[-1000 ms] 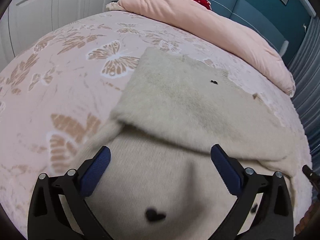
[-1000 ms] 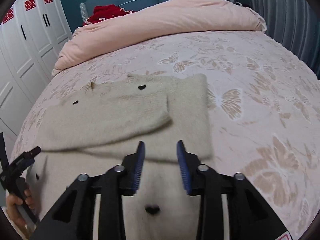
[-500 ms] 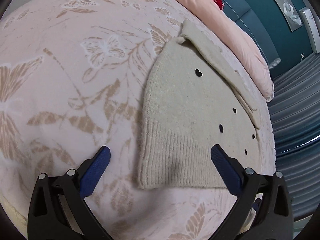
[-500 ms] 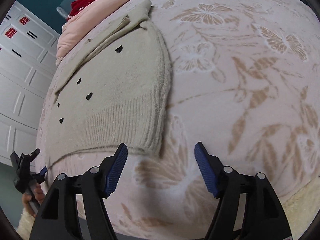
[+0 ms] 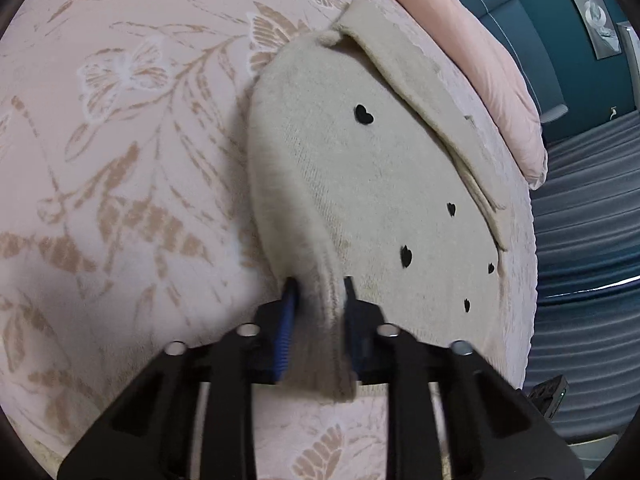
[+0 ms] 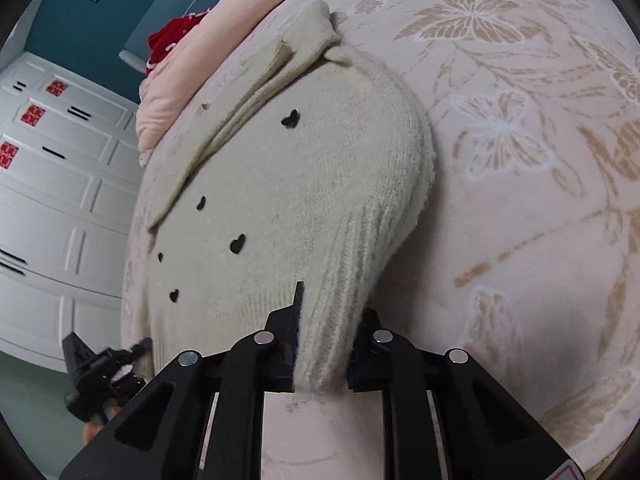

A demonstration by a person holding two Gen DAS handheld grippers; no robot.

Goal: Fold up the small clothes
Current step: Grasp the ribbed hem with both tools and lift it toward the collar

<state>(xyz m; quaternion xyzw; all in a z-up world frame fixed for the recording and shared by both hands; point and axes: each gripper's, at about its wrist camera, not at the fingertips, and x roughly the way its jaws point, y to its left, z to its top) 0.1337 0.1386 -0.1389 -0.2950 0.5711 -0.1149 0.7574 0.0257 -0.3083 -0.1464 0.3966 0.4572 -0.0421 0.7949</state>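
Observation:
A small cream knit sweater (image 5: 372, 184) with black heart marks lies on the pink butterfly bedspread (image 5: 120, 160), its sleeves folded across the far part. My left gripper (image 5: 318, 292) is shut on the ribbed hem at the sweater's left near corner, which is pinched up between the jaws. In the right wrist view the sweater (image 6: 304, 184) fills the middle, and my right gripper (image 6: 330, 316) is shut on the ribbed hem at the right near corner. The left gripper also shows in the right wrist view (image 6: 100, 364), low at the left.
A pink duvet (image 5: 492, 68) is bunched along the far side of the bed, with a red cloth (image 6: 172, 40) on it. White wardrobe doors (image 6: 52, 200) stand to the left. The bedspread (image 6: 520, 200) stretches right of the sweater.
Both grippers were open at the near edge of the bed half a second ago. Now each has closed on a hem corner of the sweater and raised it slightly.

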